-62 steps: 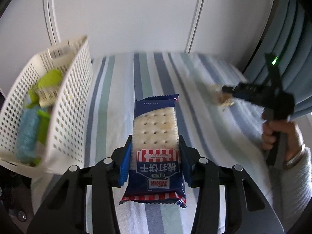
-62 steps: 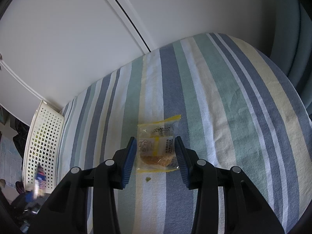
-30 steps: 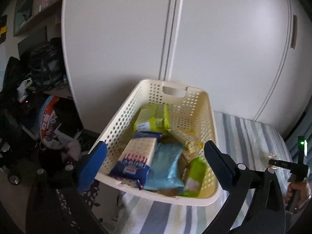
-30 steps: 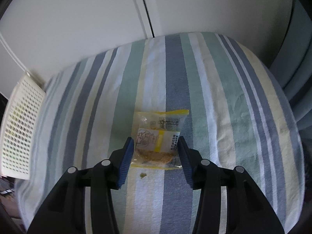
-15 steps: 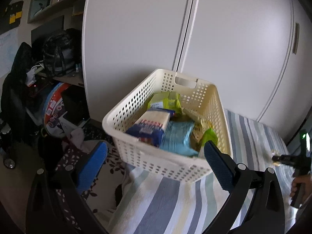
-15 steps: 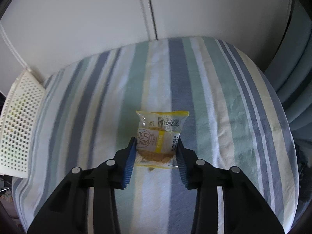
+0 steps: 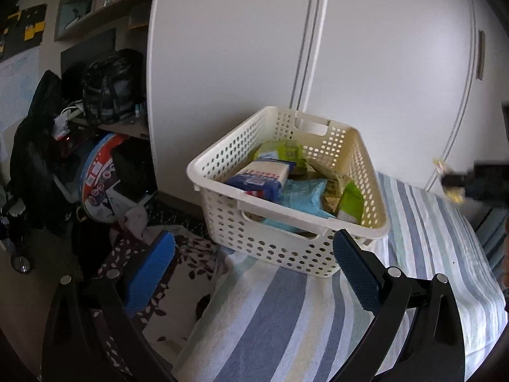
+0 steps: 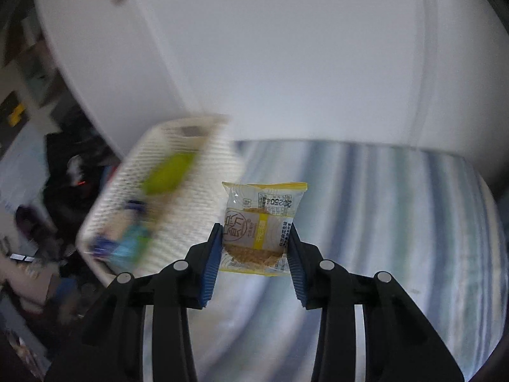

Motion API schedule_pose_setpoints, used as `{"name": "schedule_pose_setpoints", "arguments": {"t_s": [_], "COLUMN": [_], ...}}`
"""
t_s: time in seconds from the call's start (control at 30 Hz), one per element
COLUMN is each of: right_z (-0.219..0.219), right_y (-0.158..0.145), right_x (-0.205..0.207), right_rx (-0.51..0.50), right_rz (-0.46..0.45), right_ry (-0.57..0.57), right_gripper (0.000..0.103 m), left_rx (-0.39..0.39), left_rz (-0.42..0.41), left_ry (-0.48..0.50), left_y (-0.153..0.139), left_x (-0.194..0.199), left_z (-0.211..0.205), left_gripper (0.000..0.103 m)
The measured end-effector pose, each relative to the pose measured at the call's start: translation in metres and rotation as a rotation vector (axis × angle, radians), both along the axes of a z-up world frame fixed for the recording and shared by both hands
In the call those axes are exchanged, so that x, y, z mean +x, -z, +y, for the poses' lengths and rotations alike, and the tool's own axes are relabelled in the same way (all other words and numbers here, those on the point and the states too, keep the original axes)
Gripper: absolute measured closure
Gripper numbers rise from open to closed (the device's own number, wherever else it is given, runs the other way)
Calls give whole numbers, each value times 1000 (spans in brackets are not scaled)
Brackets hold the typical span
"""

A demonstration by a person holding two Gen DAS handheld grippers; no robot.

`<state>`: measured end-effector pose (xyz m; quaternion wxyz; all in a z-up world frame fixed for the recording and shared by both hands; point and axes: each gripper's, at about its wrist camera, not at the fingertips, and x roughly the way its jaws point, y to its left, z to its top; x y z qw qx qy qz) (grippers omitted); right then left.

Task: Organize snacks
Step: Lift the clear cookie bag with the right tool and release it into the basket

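Above striped cloth, cookie packet between right tongs, clear of basket.

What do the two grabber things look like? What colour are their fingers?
Both are made the same. The left gripper has shiny black arms that fork into two fingers, with round silver screws on top. The fingers end in bright blue pads with a bumpy, ridged face. The right gripper matches: black forked arms, silver screws, and blue ridged pads. No cables or sleeves show here.

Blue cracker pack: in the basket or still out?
In. The blue cracker pack lies inside the white basket on top of other snack packs, and the left gripper is open and empty.
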<state>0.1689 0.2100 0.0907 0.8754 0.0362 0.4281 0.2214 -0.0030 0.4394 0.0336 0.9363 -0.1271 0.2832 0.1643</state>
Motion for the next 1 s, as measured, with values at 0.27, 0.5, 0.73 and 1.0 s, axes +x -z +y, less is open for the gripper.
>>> {"name": "schedule_pose_setpoints", "arguments": {"t_s": [0.27, 0.5, 0.73, 1.0], "right_z": [102, 146, 141, 126], "right_y": [-7, 9, 5, 4], "right_x": [-3, 0, -8, -26], "right_rx": [-30, -36, -42, -70], "right_rz": [-2, 32, 5, -32], "right_ry": [-151, -194, -172, -154], "right_gripper": [64, 55, 50, 50], "left_rx": [-31, -23, -32, -14], "left_rz": [-25, -33, -41, -35], "left_ry": [-20, -27, -38, -35], "left_y": [0, 0, 0, 0], "left_x": [-4, -4, -5, -3], "left_z": [6, 5, 5, 3], "left_gripper": [2, 2, 2, 2]}}
